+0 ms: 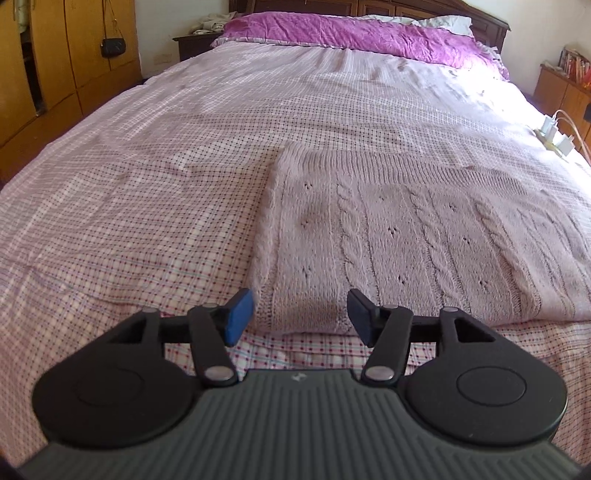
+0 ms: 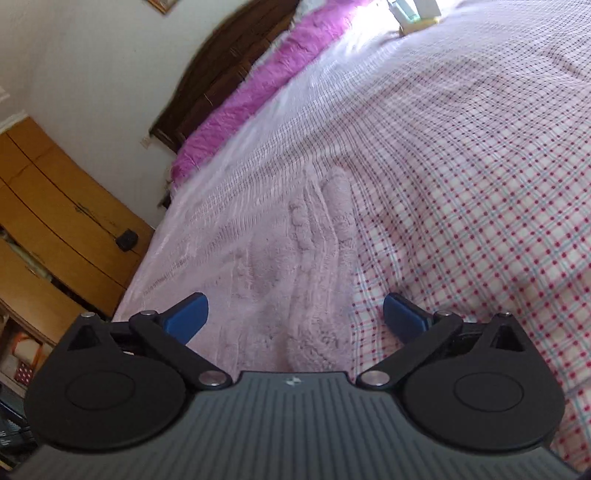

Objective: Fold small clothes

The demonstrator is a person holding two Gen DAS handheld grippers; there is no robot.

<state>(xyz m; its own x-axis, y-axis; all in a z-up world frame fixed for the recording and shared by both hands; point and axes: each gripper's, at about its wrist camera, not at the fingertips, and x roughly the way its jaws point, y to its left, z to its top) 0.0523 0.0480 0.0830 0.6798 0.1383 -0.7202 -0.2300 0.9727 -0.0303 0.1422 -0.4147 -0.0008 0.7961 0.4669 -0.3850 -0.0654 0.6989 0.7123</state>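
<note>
A pale pink cable-knit sweater [image 1: 406, 236] lies folded flat on the checked bedsheet [image 1: 147, 192], right of centre in the left wrist view. My left gripper [image 1: 301, 317] is open just before the sweater's near left corner, its blue pads [image 1: 240, 315] either side of that corner with nothing held. In the right wrist view, which is tilted, the same knit sweater [image 2: 280, 266] runs up the middle, its edge against the checked sheet [image 2: 480, 192]. My right gripper [image 2: 295, 321] is open above the sweater's near edge, its blue fingertips [image 2: 188, 317] apart and holding nothing.
A purple quilt [image 1: 362, 33] and white pillow lie at the dark wooden headboard. A power strip with white chargers [image 1: 554, 138] sits at the bed's right edge. Wooden wardrobes [image 1: 48, 70] with a hanging black pouch stand on the left. A bedside cabinet with books [image 1: 569, 74] is at right.
</note>
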